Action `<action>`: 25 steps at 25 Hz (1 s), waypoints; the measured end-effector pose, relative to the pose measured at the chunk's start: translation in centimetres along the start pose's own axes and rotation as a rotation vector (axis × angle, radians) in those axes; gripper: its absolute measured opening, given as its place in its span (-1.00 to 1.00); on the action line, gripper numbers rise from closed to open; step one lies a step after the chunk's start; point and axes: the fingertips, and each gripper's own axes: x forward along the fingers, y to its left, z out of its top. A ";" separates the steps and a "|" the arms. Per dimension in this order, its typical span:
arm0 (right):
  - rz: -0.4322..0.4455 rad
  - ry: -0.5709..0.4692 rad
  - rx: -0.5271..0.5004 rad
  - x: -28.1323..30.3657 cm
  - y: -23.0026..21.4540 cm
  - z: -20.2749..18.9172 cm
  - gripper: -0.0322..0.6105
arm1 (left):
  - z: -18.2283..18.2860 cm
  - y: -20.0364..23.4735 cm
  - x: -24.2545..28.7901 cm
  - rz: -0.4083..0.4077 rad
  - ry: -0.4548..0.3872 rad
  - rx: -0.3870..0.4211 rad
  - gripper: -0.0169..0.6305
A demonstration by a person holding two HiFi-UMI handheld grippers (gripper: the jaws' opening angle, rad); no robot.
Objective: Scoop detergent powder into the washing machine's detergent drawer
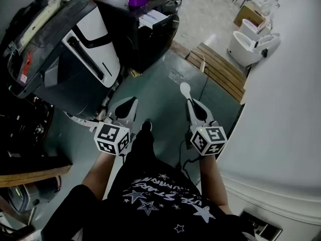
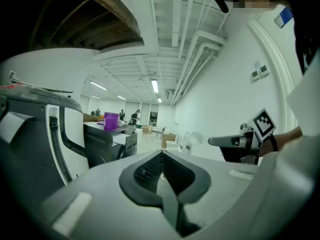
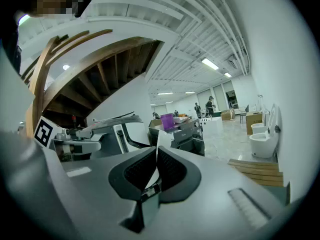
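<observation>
The left gripper (image 1: pixel 126 108) is hanging clenched on nothing. The right gripper (image 1: pixel 192 104) is clamping a white scoop (image 1: pixel 185 89), seemingly empty. Farther ahead, well apart, the dark washing machine (image 1: pixel 150 39) is showing its drawer (image 1: pixel 153 18), apparently pulled out. Carrying the scoop level on approach looks wise.

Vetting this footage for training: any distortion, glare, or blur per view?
Head view: wide-angle bend, shadowy lower left. Left gripper view: heavy fisheye, black vignetted corners, left tool soft up close. Right gripper view: same vignette, ceiling strip lights bright, scoop handle readable.
</observation>
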 end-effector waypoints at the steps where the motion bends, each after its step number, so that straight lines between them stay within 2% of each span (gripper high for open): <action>1: -0.004 -0.001 0.004 -0.6 0.0 -0.1 -0.79 | -0.2 -0.6 -0.5 -0.004 0.002 -0.009 -0.95; 6: -0.015 -0.011 0.028 -3.2 0.3 -0.4 -0.79 | -1.0 -3.0 -2.1 -0.022 0.003 -0.067 -0.95; 16: -0.051 0.000 0.027 -5.0 -0.6 -1.1 -0.80 | -1.8 -3.0 -2.0 -0.013 0.032 -0.051 -0.95; 21: -0.074 0.018 0.051 -4.1 -2.2 -1.7 -0.80 | -2.5 -2.9 -1.0 -0.026 0.071 -0.051 -0.95; 25: -0.060 0.004 0.058 -1.3 -3.2 -1.0 -0.80 | -1.5 -0.7 1.3 -0.008 0.066 -0.040 -0.95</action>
